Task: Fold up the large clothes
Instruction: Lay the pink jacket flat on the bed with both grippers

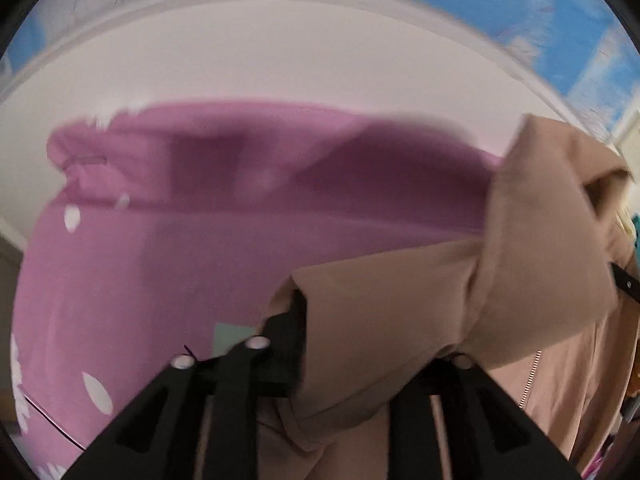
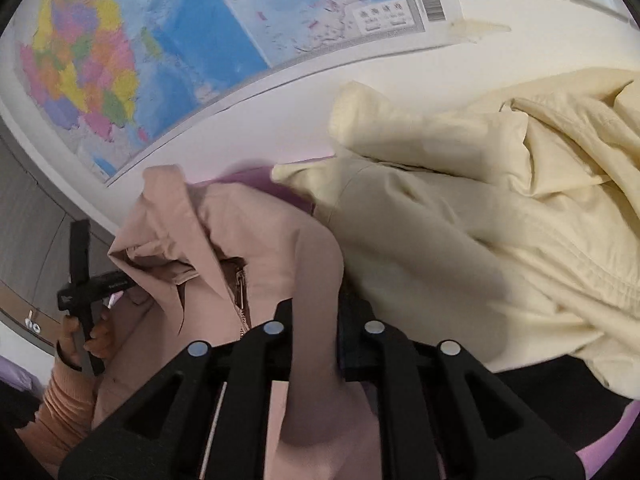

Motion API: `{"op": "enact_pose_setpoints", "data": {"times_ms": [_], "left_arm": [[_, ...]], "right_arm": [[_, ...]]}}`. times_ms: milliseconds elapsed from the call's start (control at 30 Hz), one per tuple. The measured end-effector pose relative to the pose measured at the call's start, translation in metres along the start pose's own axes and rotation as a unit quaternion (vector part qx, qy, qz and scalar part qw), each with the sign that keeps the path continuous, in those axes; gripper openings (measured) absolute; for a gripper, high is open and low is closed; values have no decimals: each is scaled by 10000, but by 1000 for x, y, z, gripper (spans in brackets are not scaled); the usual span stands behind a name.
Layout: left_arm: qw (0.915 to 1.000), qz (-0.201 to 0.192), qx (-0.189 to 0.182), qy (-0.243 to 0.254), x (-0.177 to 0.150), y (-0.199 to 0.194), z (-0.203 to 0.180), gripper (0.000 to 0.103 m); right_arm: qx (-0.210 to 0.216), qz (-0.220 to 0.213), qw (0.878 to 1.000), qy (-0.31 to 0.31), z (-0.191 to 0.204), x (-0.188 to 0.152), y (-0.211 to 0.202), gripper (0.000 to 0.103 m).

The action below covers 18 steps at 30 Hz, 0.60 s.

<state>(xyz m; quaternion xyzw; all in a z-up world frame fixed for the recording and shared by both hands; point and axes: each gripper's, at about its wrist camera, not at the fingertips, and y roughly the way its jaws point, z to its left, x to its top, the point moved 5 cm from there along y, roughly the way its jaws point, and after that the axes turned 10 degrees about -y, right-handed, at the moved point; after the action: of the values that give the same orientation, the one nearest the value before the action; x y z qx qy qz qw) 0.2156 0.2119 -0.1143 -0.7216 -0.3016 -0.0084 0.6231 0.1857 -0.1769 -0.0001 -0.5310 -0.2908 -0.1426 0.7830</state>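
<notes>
Bed [image 1: 120, 280]: a purple sheet with white petal prints fills the lower left of the left view; a white wall rises behind it.
Map [image 2: 160, 40]: a coloured wall map hangs above the bed in the right view, well apart from the clothes.
Cream coat [image 2: 480, 200]: a pale heap, rumpled, lying on the bed to the right, just beside the jacket and touching it along one edge.
Jacket [image 2: 260, 240]: a tan zip-up jacket, lifted off the sheet and hanging between the two grippers. Its collar stands up in the right view and the zip [image 2: 242, 296] runs down the front.
Sleeve [image 1: 380, 300]: in the left view a tube of tan cloth with an open cuff reaches across towards the fingers.
Left gripper [image 1: 340, 360]: closed on tan cloth near the cuff; the fabric drapes over the right-hand finger. From the right view it shows as a black tool held in a hand [image 2: 86, 336] at the far left.
Right gripper [image 2: 316, 344]: its fingers pinch a fold of the jacket, which runs down between them.
Handling: the jacket looks soft and limp but thick, probably fairly heavy for a pinch grip. It should sag and swing when carried, and smooth cloth may slip from the pads.
Where to hold: I judge the shoulder seams or hem corners best, since doubled cloth there gives firmer purchase than a single layer.
</notes>
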Motion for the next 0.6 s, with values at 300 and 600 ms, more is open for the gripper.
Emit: {"op": "enact_pose_setpoints", "data": {"times_ms": [300,600], "left_arm": [[9919,-373,-1206,-154,-1,-54,30,53],[9858,-1220,-925,691,-83,-151,53,62]], "right_arm": [[-1194,-602,9888,-670,22,-8,-61,93],[-1200,521,9804,-1477,84,-162,-86,94]]}}
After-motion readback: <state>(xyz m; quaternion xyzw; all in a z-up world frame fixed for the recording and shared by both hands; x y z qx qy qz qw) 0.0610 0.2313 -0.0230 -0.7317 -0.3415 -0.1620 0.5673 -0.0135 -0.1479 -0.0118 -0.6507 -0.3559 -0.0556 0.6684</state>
